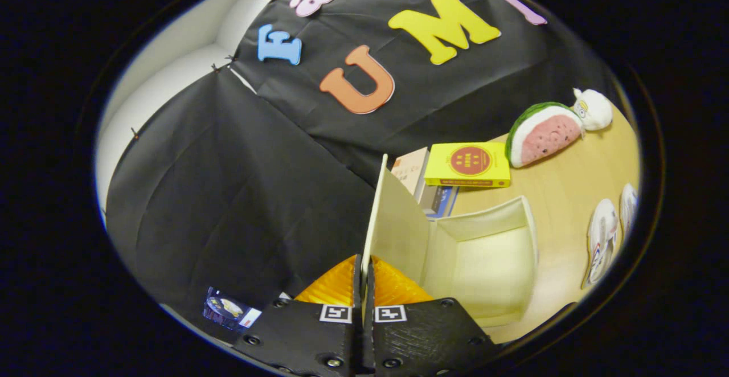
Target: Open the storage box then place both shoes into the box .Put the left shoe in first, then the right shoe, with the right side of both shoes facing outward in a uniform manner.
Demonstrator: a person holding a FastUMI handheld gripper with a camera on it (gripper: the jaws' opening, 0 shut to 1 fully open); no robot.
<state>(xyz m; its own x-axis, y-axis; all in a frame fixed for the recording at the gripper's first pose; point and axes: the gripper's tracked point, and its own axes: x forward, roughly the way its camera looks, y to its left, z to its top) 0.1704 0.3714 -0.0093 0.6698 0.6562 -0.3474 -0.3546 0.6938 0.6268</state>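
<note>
Storage box (484,251) lid (393,223) claw-pinched (363,286), shoes (603,240) nearby

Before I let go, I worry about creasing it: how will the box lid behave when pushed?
The lid, pinched edge-on by the gripper, looks thin and flat, so probably light and a bit bendy. It stands upright from the open box, so it would likely swing on its hinge rather than resist.

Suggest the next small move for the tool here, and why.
Probably release the cream box lid and back away: the tool is shut on its edge, the lid stands raised, and the cream storage box is open, with the white shoes waiting beyond.
</note>
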